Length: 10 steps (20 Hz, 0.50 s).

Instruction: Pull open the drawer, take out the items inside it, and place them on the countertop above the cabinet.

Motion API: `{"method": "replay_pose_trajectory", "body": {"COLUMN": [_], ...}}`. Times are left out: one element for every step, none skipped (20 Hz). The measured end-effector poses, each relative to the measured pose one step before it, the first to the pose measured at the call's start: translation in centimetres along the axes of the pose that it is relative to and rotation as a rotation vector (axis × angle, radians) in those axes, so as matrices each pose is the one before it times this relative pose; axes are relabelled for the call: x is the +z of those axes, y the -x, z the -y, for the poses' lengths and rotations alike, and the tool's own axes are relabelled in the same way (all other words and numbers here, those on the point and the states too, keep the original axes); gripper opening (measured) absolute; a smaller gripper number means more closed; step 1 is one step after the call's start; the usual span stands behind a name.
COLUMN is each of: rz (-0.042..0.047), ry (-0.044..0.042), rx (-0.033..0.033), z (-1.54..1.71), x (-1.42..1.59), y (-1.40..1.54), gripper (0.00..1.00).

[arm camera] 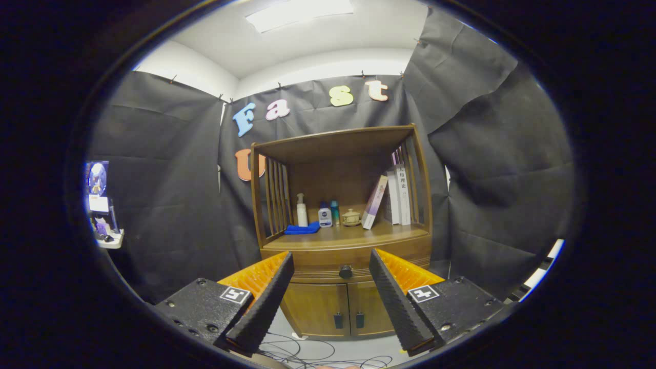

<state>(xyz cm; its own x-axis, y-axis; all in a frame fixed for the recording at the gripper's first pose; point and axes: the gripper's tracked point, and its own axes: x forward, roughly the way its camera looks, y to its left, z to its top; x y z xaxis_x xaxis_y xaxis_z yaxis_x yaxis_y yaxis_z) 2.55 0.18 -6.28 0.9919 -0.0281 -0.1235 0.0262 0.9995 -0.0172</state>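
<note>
A brown wooden cabinet (338, 225) stands ahead against the booth wall. Its drawer (328, 264) sits shut under the countertop (353, 237), with a round dark knob (346, 271) in the middle of its front. My gripper (331, 261) is open and holds nothing. It hangs some way short of the cabinet, and the knob appears in the gap between the two fingertips, well beyond them. What lies inside the drawer is hidden.
On the countertop stand a folded blue cloth (301, 229), a white pump bottle (302, 210), two small bottles (325, 214), a small lidded pot (351, 217) and several books (397, 193). Two lower doors (335, 307) are shut. Cables (307, 353) trail on the floor.
</note>
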Motion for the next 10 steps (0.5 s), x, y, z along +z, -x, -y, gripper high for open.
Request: {"method": "replay_pose_trajectory", "body": {"rz": [-0.0001, -0.00063, 0.0009, -0.00349, -0.00488, -0.00501, -0.0046, -0.00318, -0.0025, -0.01266], "ry": [0.00221, 0.00186, 0.00031, 0.00082, 0.00046, 0.00202, 0.0007, -0.0003, -0.00306, 0.00012], "rx": [-0.00269, -0.00292, -0.00021, 0.00045, 0.00088, 0.00006, -0.004, 0.00137, -0.00122, 0.0011], "z": [0.01, 0.115, 0.074, -0.095, -0.035, -0.065, 0.081, 0.16, 0.145, 0.148], "x": [-0.058, -0.209, -0.101, -0.162, -0.299, -0.378, -0.259, -0.289, -0.351, -0.68], "y": [-0.33, -0.378, -0.616, -0.667, -0.765, -0.663, -0.819, -0.981, -1.261, -1.178], "gripper": [0.97, 0.97, 0.97, 0.97, 0.97, 0.97, 0.97, 0.97, 0.97, 0.97]}}
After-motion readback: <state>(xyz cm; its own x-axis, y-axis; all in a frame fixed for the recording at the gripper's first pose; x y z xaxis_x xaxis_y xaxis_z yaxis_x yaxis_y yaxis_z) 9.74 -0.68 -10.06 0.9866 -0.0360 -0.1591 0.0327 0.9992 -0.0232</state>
